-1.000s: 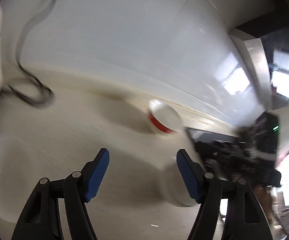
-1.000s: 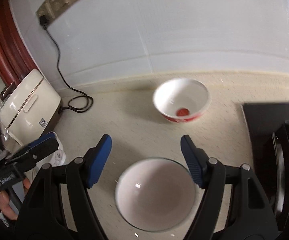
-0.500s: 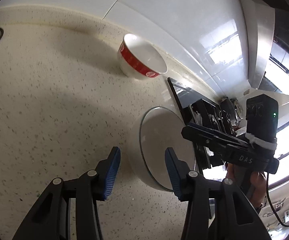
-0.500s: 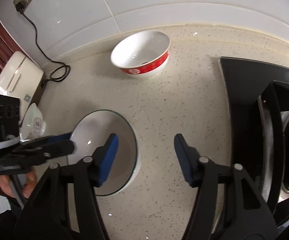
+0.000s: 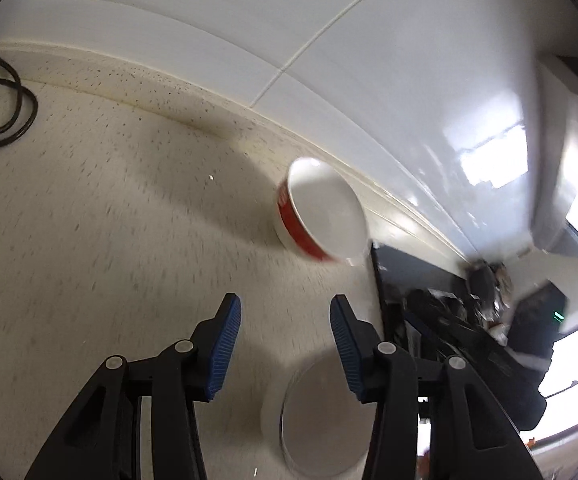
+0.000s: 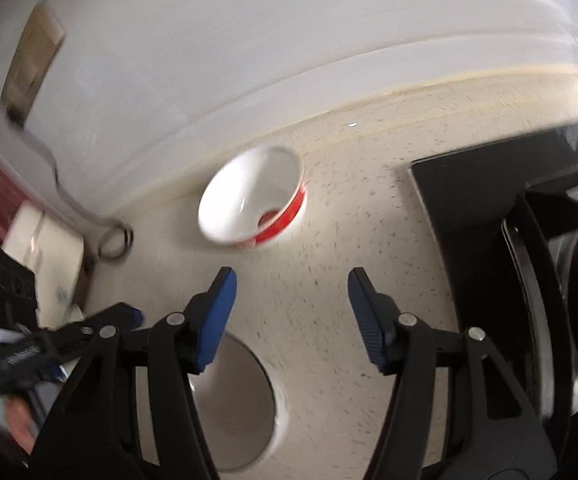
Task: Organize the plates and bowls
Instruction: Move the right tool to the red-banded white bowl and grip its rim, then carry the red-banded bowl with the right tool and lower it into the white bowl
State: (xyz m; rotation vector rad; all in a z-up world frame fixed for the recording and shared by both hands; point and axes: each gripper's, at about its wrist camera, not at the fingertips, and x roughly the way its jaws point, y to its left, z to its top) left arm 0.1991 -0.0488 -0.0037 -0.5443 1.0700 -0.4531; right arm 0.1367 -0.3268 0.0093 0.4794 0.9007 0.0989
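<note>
A: What is nearest the left claw (image 5: 285, 330)?
B: A plain white bowl (image 5: 321, 420) on the bench (image 5: 89, 240), just below its right finger. The jaws stand apart, pinching nothing, having narrowed a moment ago.

A: And the right claw (image 6: 291, 304)?
B: Also spread and empty after narrowing; the same white bowl (image 6: 233, 400) lies under its left finger.

A: Further ahead?
B: A red-banded bowl (image 6: 253, 200) stands near the wall, with the black stove (image 6: 489, 208) to its right.

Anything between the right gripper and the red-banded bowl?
No. In the right wrist view, only bare speckled countertop separates the open right gripper from the red-banded bowl.
</note>
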